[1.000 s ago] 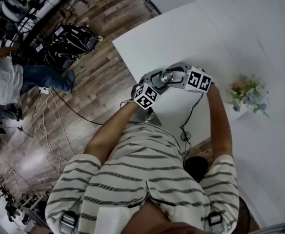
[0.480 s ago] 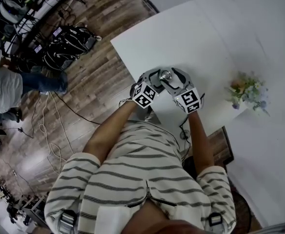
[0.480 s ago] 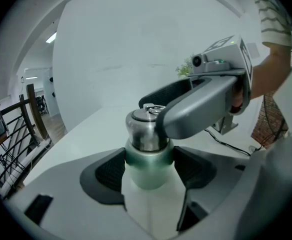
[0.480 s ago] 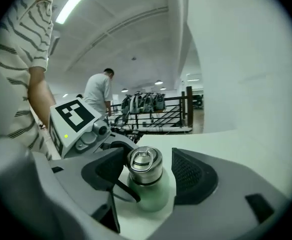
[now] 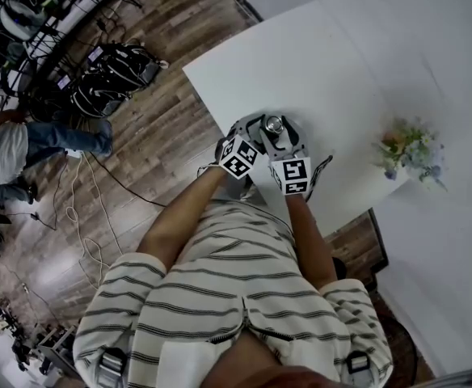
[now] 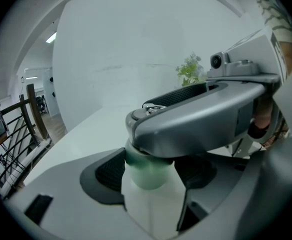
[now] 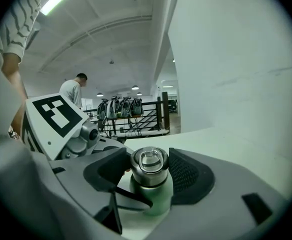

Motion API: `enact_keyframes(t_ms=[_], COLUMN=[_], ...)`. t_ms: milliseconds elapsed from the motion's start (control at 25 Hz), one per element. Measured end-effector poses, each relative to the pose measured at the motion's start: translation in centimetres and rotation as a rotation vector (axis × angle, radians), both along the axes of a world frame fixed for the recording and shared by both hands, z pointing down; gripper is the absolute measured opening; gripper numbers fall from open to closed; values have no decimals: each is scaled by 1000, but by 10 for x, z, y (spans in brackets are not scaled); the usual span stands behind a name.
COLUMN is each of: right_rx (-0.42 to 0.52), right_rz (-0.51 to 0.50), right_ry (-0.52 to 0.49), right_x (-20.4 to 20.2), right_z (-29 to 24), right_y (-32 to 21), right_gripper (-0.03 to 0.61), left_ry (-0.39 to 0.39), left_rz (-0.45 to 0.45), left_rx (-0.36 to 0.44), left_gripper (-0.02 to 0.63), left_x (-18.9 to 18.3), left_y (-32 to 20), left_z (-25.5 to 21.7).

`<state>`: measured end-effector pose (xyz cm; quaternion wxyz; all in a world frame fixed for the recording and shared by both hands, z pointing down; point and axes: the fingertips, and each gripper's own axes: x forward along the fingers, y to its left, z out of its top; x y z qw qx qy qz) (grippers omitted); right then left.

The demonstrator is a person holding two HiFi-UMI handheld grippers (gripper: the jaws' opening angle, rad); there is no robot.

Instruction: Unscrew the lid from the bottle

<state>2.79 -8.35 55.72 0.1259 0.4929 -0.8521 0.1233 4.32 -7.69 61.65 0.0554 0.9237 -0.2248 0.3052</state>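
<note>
A pale green bottle (image 6: pixel 146 166) with a steel lid (image 7: pixel 149 160) stands near the front edge of the white table (image 5: pixel 317 63). My left gripper (image 6: pixel 148 184) is shut on the bottle's body, one dark pad on each side. My right gripper (image 7: pixel 149 170) reaches in over it at lid height. Its jaws have just been closing, and both ribbed pads now lie against the lid's sides. In the head view the lid (image 5: pixel 275 124) shows between the left gripper (image 5: pixel 256 133) and the right gripper (image 5: pixel 284 138), whose marker cube faces the person.
A small bunch of flowers (image 5: pixel 410 152) lies on the table to the right. Left of the table is wooden floor with backpacks (image 5: pixel 111 75), cables and a bystander (image 5: pixel 10 140). The table's near edge runs just under the grippers.
The right gripper has swung round the lid from the bottle's right side to the near side, its marker cube rolling towards the person. The left gripper and the bottle have stayed put.
</note>
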Motion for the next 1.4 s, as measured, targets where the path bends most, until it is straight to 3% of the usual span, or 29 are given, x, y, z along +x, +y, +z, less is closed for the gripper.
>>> enact_keyframes(t_ms=[360, 640, 960, 1400], right_rx=[4, 7, 33, 9], right_rz=[3, -110, -336, -809], right_ry=[36, 31, 74, 132], right_x=[1, -1, -4, -7], right_z=[0, -2, -2, 0], right_y=[-2, 1, 4, 11], right_gripper=[247, 245, 244, 245], left_ry=[2, 5, 7, 7], left_rz=[-3, 0, 3, 6], left_rx=[2, 0, 0, -2], left_gripper=[308, 308, 308, 308], left_x=[0, -1, 0, 1], left_y=[-1, 0, 0, 0], left_z=[0, -1, -1, 0])
